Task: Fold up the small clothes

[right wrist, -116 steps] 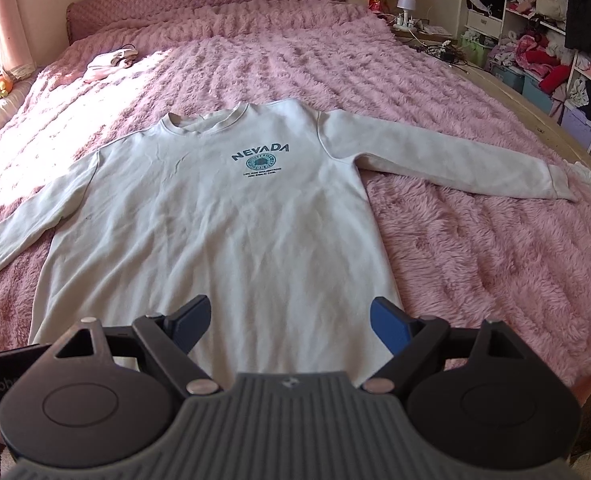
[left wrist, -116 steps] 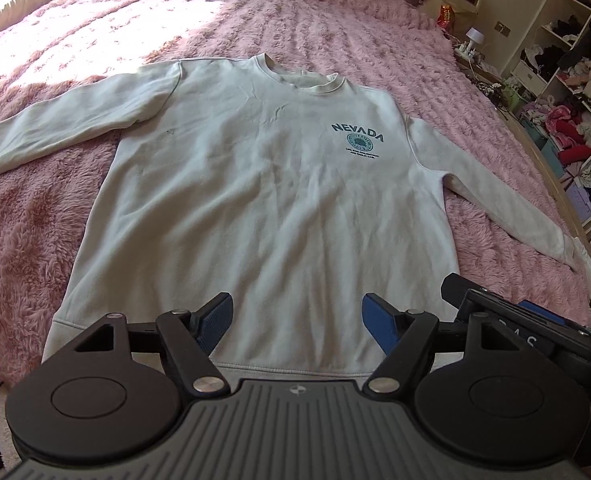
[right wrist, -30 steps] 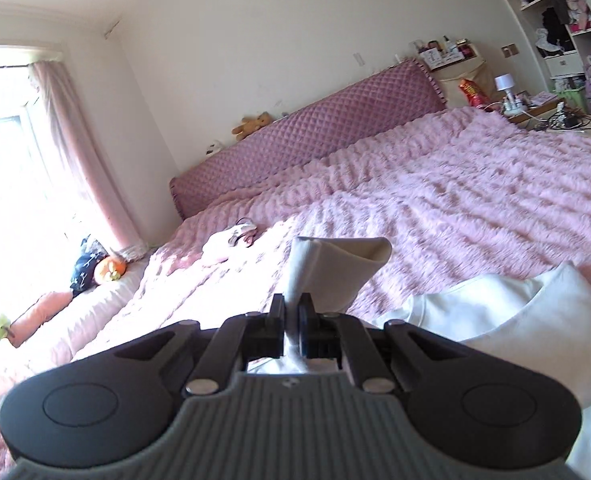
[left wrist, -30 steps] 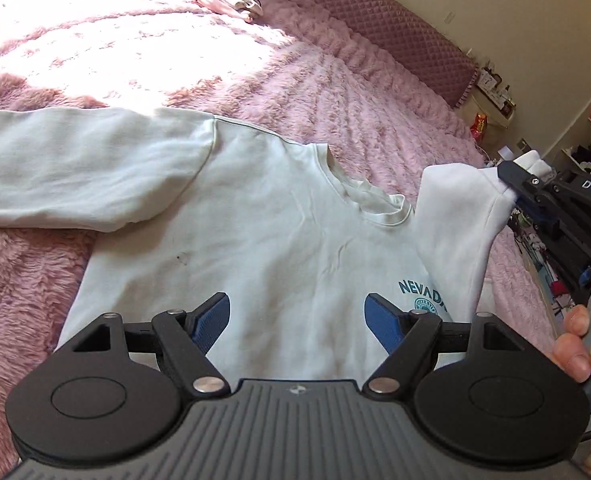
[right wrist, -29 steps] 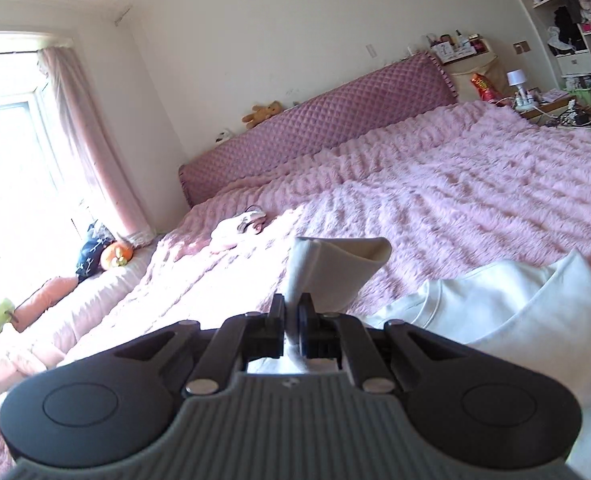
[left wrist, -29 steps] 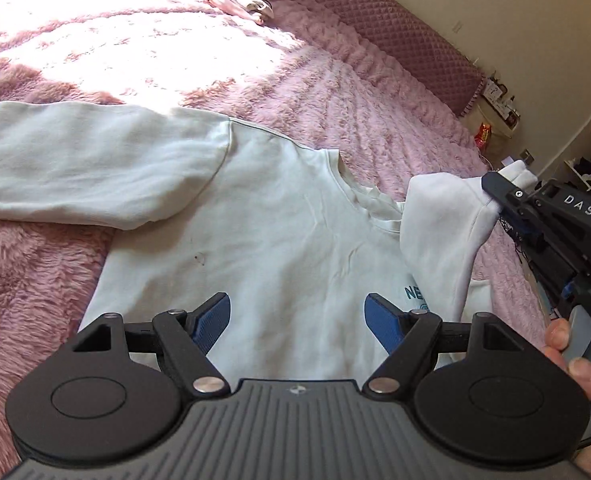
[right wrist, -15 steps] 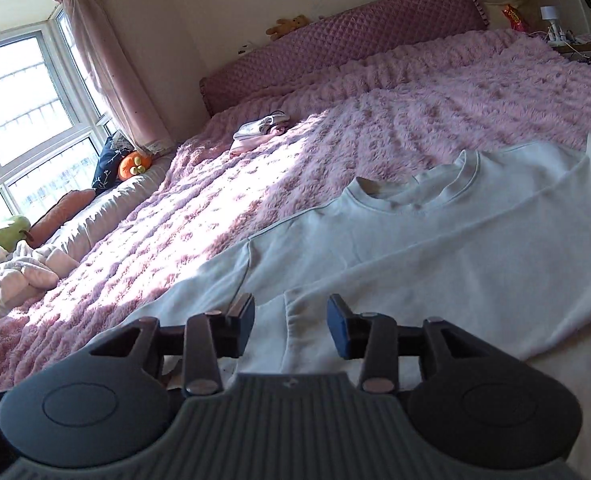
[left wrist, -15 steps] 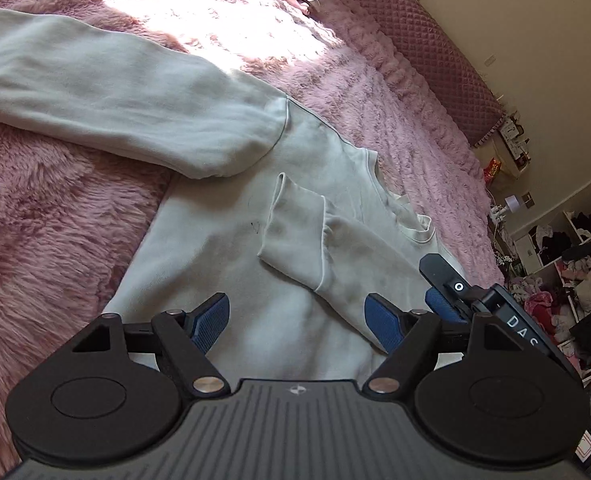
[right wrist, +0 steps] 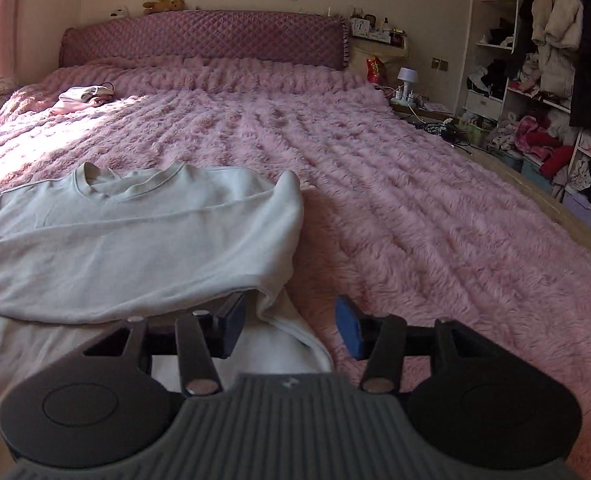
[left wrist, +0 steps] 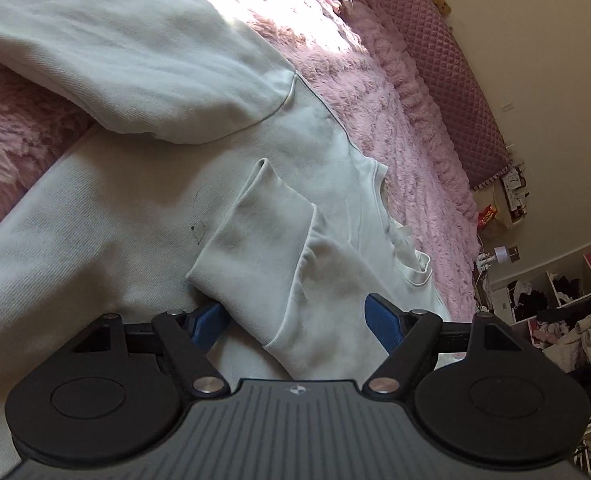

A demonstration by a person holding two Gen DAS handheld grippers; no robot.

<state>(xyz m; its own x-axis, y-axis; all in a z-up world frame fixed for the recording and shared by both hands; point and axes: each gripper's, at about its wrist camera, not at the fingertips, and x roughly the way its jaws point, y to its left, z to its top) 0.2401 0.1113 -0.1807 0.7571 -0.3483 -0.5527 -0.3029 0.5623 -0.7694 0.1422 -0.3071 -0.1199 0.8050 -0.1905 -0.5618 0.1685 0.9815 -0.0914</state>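
A cream sweatshirt [left wrist: 95, 240] lies flat on the pink fuzzy bed. Its right sleeve is folded across the chest, with the cuff [left wrist: 255, 236] just ahead of my left gripper [left wrist: 297, 322]. That gripper is open, low over the chest, its fingers on either side of the folded sleeve. The other sleeve [left wrist: 127, 60] stretches out to the upper left. My right gripper [right wrist: 291, 324] is open and empty, low at the sweatshirt's right edge [right wrist: 287, 312], below the folded sleeve [right wrist: 135, 256]. The collar [right wrist: 127, 188] lies further back.
A pink fuzzy blanket [right wrist: 375, 200] covers the bed. A small pile of clothes [right wrist: 83, 96] lies at the far left near the quilted headboard [right wrist: 203, 40]. Shelves with clothes [right wrist: 543, 80] stand to the right, beyond the bed's edge.
My right gripper let go of the sleeve cuff after laying it across the chest, opened, and drew back to the sweatshirt's right edge. My left gripper moved in low over the folded sleeve.
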